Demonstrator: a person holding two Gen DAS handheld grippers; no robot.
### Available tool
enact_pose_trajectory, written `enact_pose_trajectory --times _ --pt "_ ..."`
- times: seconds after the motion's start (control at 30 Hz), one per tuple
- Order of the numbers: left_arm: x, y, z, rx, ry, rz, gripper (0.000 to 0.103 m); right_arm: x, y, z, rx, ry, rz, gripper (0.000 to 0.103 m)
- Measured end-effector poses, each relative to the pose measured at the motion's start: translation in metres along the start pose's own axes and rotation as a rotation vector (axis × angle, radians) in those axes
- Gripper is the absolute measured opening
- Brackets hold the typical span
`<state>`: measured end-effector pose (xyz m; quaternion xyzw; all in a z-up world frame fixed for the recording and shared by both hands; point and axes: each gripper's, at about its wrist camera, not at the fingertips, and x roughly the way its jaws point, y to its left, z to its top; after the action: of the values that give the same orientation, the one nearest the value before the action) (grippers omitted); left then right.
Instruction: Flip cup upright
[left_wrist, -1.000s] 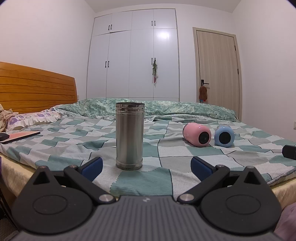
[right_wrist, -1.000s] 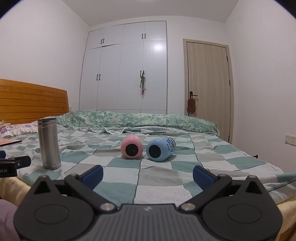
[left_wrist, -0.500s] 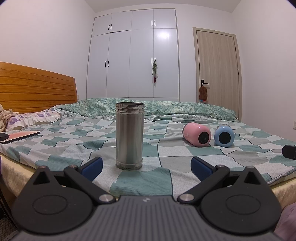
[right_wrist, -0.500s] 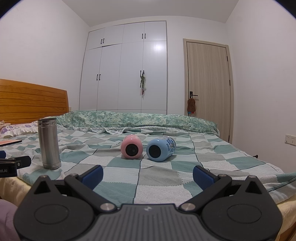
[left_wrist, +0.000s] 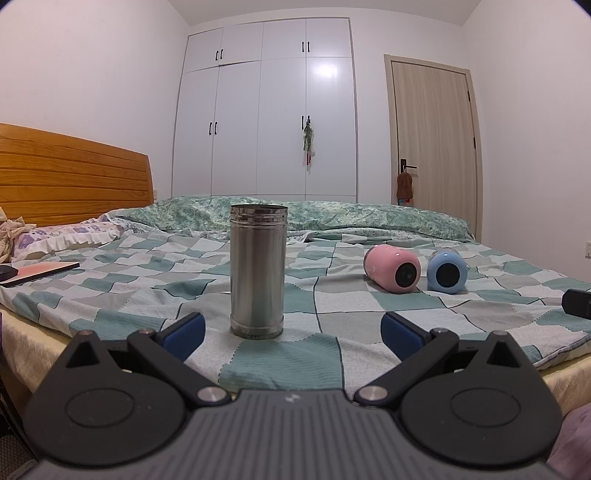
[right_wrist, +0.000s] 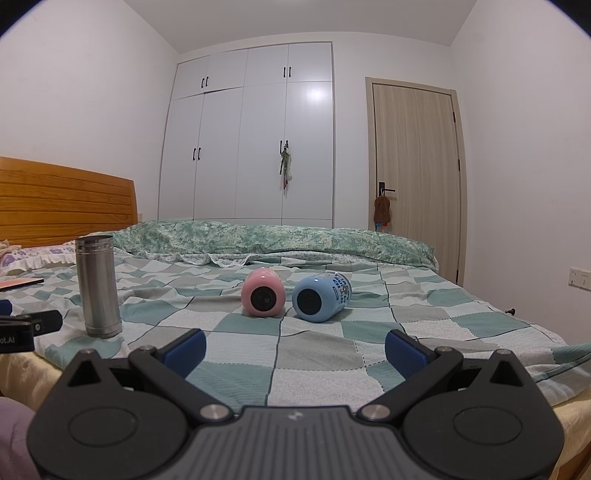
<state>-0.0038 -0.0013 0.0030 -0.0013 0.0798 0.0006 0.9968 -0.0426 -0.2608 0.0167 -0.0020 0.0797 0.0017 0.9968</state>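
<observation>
Two cups lie on their sides on the checked bedspread (right_wrist: 317, 354), the pink cup (right_wrist: 263, 297) just beside the blue cup (right_wrist: 320, 297); a steel tumbler (left_wrist: 258, 271) already stands upright. Nothing has shifted over the last second. Left gripper (left_wrist: 291, 330) and right gripper (right_wrist: 294, 347) both hang back, fingers wide and empty, so flipping hasn't begun.

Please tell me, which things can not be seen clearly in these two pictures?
- Pink cup: rear end hidden by its own body, both views.
- Blue cup: print too small to read, right view.
- Steel cup: inside hidden by its rim.
- Flat pink object: too small, left view.
- Right gripper: cut off by the left view's edge.
</observation>
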Motion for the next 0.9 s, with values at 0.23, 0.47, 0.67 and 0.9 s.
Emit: enact_pose_trajectory --times 0.23,0.47,0.67,0.9 --pt "0.0021 -0.0005 0.0000 0.002 0.000 -0.001 0.103 0.0002 0.0002 -0.0001 0.000 0.000 0.000 0.103" --pt "0.0021 -0.0005 0.0000 0.001 0.000 -0.002 0.103 0.0005 0.0000 -0.0001 0.000 0.000 0.000 0.103" --pt "0.0021 -0.0006 0.0000 0.002 0.000 -0.001 0.103 0.0006 0.0001 0.0000 0.000 0.000 0.000 0.103" --pt "0.0021 -0.0007 0.0000 0.001 0.000 -0.001 0.103 0.0007 0.0002 0.0002 0.000 0.001 0.000 0.103"
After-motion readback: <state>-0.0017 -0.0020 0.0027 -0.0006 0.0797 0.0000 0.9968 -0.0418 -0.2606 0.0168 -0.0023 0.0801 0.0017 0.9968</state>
